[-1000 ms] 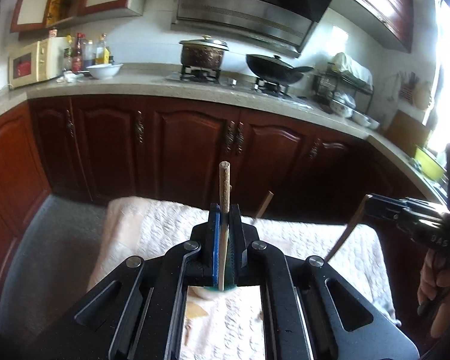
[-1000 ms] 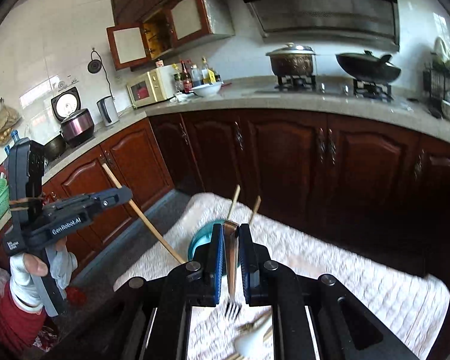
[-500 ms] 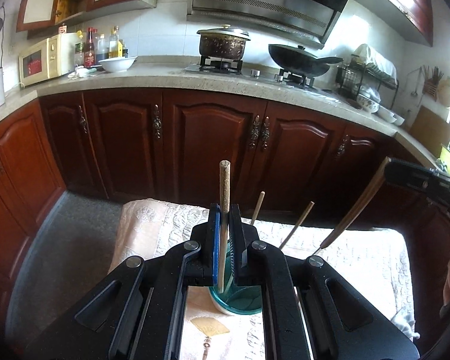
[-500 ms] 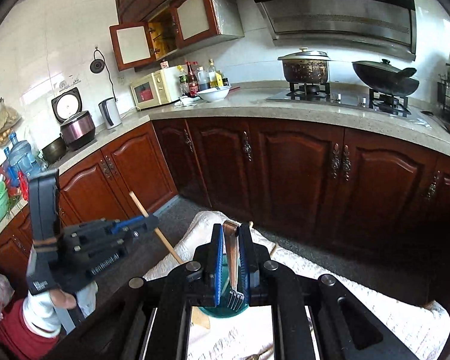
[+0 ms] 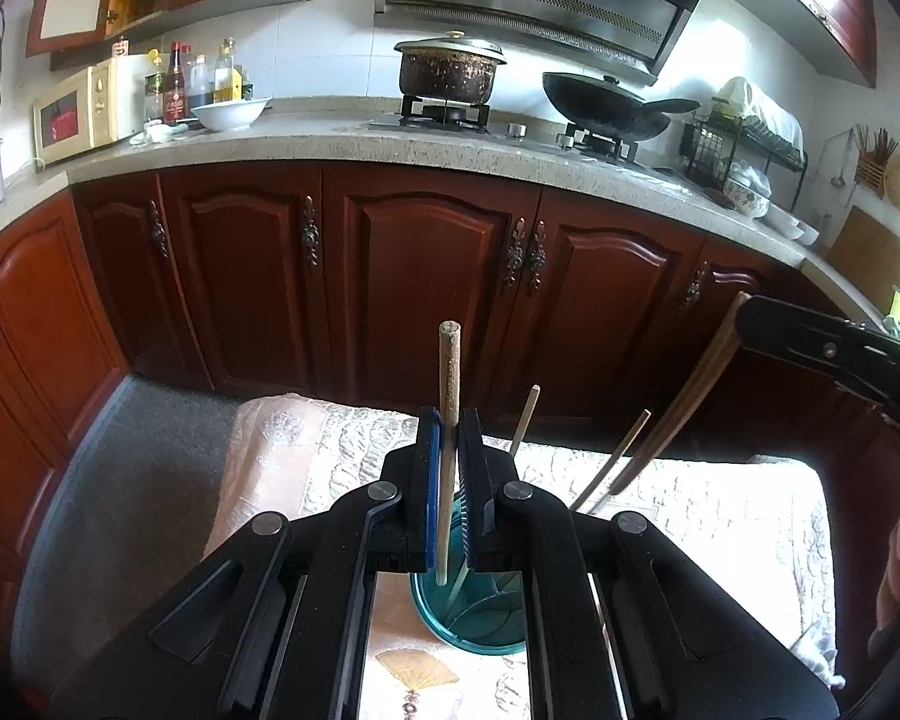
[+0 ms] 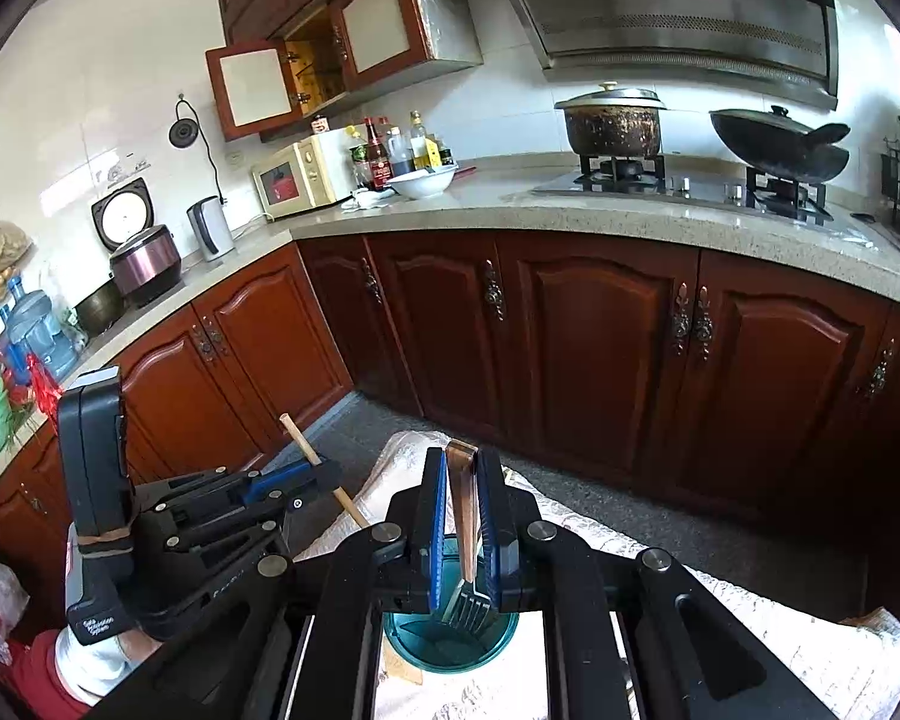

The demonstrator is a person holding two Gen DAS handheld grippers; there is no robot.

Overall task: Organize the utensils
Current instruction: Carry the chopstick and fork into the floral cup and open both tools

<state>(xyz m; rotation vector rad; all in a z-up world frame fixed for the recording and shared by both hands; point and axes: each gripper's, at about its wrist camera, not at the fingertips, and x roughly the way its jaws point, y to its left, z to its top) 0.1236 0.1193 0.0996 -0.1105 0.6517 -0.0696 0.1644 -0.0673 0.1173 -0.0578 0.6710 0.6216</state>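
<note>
My left gripper (image 5: 448, 450) is shut on a wooden chopstick (image 5: 449, 396) held upright, its lower end over the teal cup (image 5: 480, 624). Two chopsticks (image 5: 609, 462) stand in the cup. My right gripper (image 6: 462, 498) is shut on a metal fork (image 6: 465, 540), tines down, just inside the rim of the teal cup (image 6: 450, 648). The right gripper also shows at the right edge of the left wrist view (image 5: 744, 324), with the fork handle (image 5: 684, 402) slanting down to the cup. The left gripper (image 6: 324, 471) with its chopstick (image 6: 312, 456) shows at the left in the right wrist view.
The cup stands on a small table under a white patterned cloth (image 5: 720, 510). Dark red cabinets (image 5: 426, 276) and a stone counter (image 5: 342, 144) with pot, wok and microwave are behind. Grey floor (image 5: 138, 456) lies to the left.
Both grippers have tilted down and moved in over the cup. The fork's tines have come down into the cup's mouth, and the chopstick's lower end is now over the cup.
</note>
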